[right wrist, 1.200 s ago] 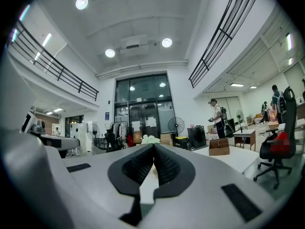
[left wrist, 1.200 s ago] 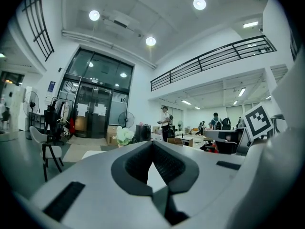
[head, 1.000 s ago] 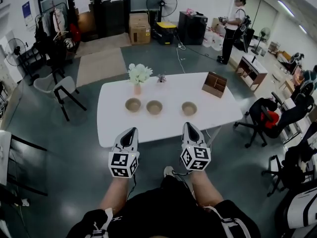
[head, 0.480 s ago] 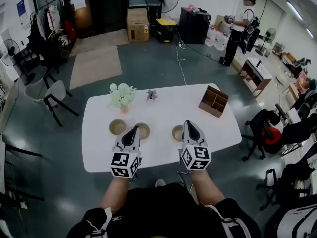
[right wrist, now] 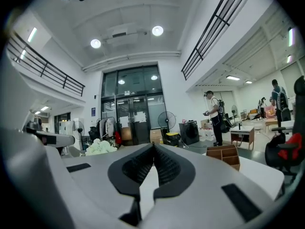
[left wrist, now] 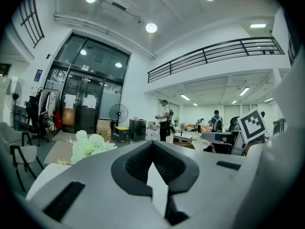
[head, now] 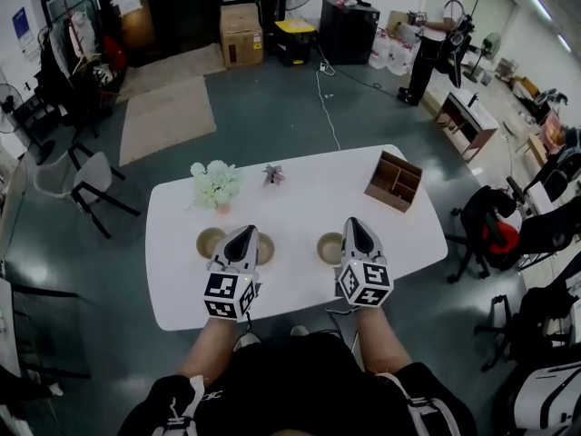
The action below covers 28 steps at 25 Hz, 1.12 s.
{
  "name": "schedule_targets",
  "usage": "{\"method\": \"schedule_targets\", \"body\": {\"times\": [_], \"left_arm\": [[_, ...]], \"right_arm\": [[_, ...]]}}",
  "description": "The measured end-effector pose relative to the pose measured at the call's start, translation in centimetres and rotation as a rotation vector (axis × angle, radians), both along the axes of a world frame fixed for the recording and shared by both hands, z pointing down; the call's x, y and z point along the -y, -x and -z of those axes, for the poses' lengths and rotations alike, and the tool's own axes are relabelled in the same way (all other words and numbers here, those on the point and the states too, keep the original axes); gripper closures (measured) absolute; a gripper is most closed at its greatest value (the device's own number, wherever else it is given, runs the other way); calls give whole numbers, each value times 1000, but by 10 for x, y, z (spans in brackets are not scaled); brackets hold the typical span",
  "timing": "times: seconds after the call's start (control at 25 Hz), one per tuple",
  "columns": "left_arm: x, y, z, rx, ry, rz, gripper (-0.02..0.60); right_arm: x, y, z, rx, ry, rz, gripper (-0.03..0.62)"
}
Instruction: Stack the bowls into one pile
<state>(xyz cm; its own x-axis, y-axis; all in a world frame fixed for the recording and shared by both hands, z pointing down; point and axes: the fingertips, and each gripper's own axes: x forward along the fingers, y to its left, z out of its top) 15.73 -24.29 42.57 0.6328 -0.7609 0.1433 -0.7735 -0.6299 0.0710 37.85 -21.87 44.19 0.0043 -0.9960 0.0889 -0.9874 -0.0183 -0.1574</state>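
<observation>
Closed and empty, the left tool (head: 241, 236) and right tool (head: 354, 228) hover over three unstacked tan round bowls (head: 210, 242) on the white counter (head: 300, 193); a first grasp likely calls for opening.

We count three bowls on one white surface (head: 300, 207): a left bowl (head: 209, 242), a middle bowl (head: 266, 249) and a right bowl (head: 329, 248). We also count one bunch of flowers (head: 214, 183), one small plant (head: 273, 174), one wooden organiser (head: 393, 181) and two claws, the left claw (head: 242, 234) and the right claw (head: 353, 226).
</observation>
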Motion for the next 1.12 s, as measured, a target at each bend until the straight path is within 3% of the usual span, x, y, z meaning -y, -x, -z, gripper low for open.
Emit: {"method": "schedule_targets", "body": {"times": [0.08,0.2,0.56,0.84,1.12], "left_arm": [[5,-1,1,3,-6,-13,569],[13,0,-1,9,-5,-27,569],[12,-10,-22,15,36,-61,569],[13,-4,-36,45,57,-67,569],[8,5,-44,64,73,-46,569]], "right_arm": [[2,-8,-6,4,10,-22,574],[4,-22,-19,14,42,-59,488],[-17,-85,-124,166,256,-232,471],[-26,-92,-203,337,422,-291,470],[-26,-82,-263,556,530,-288,470]]}}
